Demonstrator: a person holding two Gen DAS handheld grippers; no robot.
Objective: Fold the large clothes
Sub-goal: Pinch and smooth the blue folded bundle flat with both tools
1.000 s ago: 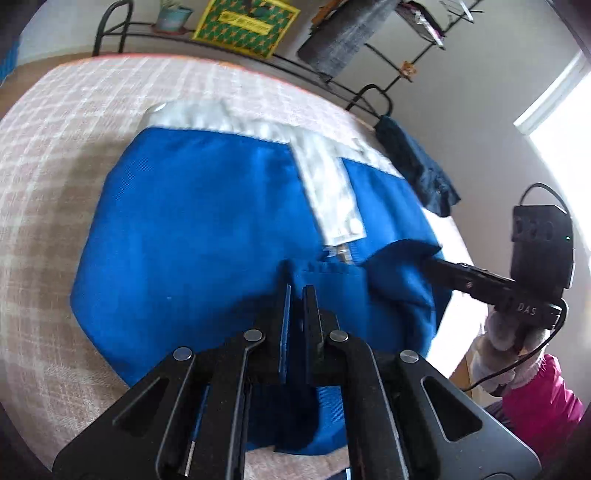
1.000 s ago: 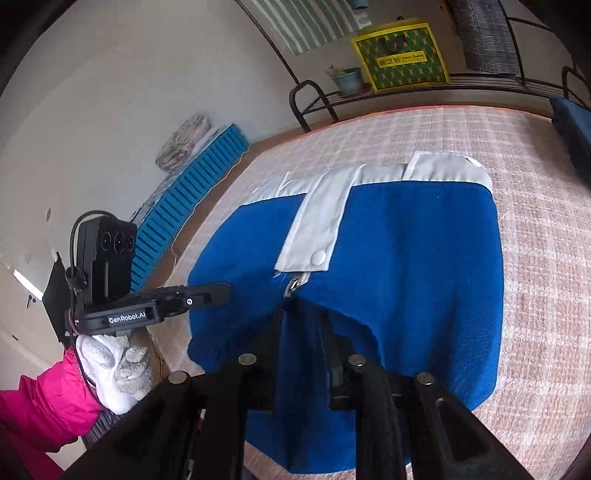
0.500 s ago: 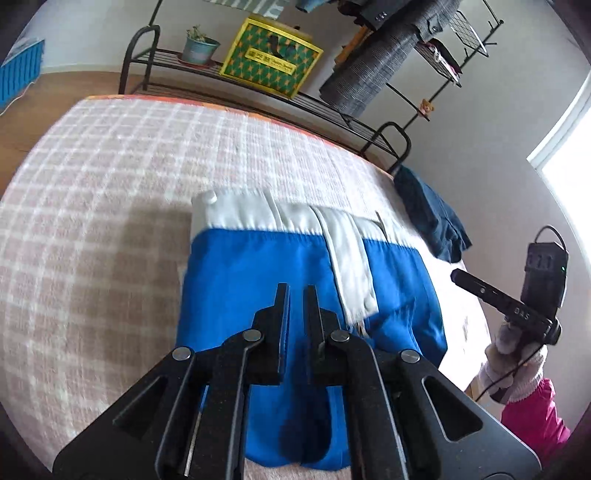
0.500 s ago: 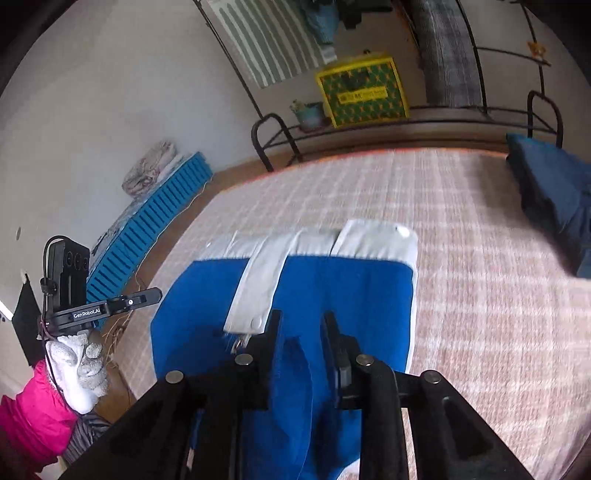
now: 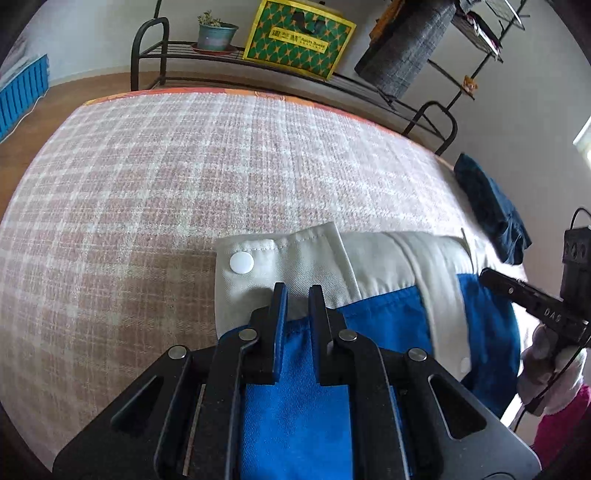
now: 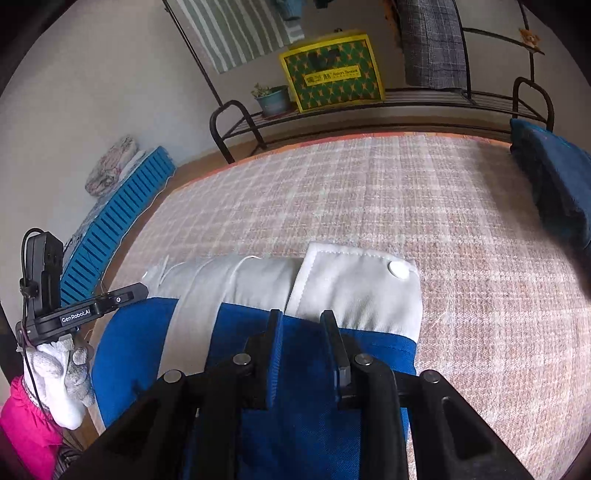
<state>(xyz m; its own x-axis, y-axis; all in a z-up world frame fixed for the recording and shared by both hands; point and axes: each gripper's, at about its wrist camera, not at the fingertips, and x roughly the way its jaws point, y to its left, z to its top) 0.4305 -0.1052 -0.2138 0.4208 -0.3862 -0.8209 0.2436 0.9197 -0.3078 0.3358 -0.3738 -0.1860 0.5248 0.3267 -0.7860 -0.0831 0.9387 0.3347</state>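
A blue jacket (image 5: 391, 332) with a white collar band (image 5: 314, 254) and white snaps lies folded on the checked bedspread (image 5: 184, 166). My left gripper (image 5: 297, 291) is over the band's near edge. Its jaws are opening, and a fold of blue cloth lies loose in the gap between them. In the right wrist view the jacket (image 6: 147, 339) fills the near part. My right gripper (image 6: 301, 315) is closing on a thick blue fold at the white band (image 6: 354, 280). Each gripper shows at the edge of the other's view, the right gripper (image 5: 485, 274) and the left gripper (image 6: 142, 288).
A dark blue garment (image 5: 487, 206) lies at the bed's right edge. Behind the bed stands a black metal rack with a potted plant (image 5: 214, 35) and a yellow-green bag (image 5: 299, 37). A blue slatted panel (image 6: 110, 221) lies on the floor at left. White-gloved hands with pink sleeves (image 6: 22, 424) hold the grippers.
Both grippers carried the jacket's near blue edge forward up to the white collar band, so much less blue shows. The left jaws have widened.
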